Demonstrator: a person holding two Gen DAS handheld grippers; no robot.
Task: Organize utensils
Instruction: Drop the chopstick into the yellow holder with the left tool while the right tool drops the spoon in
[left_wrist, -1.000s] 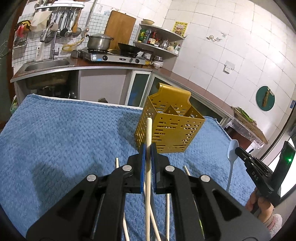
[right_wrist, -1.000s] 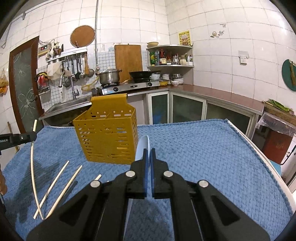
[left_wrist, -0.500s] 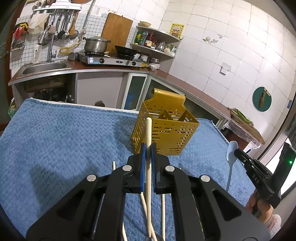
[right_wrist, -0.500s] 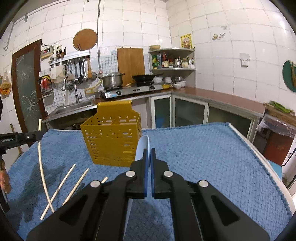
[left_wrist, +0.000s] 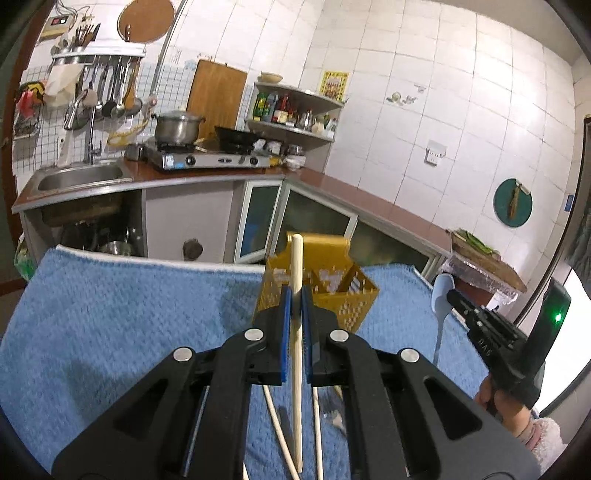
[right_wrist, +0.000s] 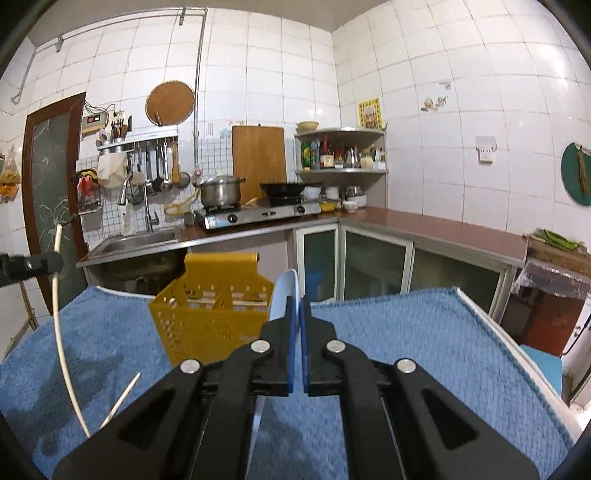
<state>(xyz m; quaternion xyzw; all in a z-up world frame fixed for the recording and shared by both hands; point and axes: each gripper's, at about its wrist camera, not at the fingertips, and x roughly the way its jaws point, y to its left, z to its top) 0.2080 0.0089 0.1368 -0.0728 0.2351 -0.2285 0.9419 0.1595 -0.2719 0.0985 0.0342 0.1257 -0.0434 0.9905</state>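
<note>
Utensils are shown in mid-transfer toward the yellow perforated caddy (left_wrist: 319, 286), which stands upright on the blue towel (left_wrist: 110, 325) and serves as the landmark. The left gripper (left_wrist: 294, 295) is clenched on a pale chopstick (left_wrist: 296, 332), held near its upper third just in front of the caddy, with the long lower end hanging free below the jaws. The right gripper (right_wrist: 296, 314) is clamped on a light blue spoon (right_wrist: 282, 295), bowl upward, held to the right of and in front of the caddy. Three loose chopsticks (left_wrist: 275, 417) and a dark, indistinct item are left on the towel in front of the caddy. Several risks are judged likely. The chopstick is smooth and thin, so it may pivot or slide between the pads if swung quickly. Its hanging tail may be caught on the caddy rim or on an inner divider unless it is raised well clear, and the light caddy may then be tipped or pushed across the soft towel. The perforated walls may snag a tip entering at an angle. With both tools converging on one small opening, a collision between them or between the two utensils is possible. A release made too high may let the chopstick bounce out.
</note>
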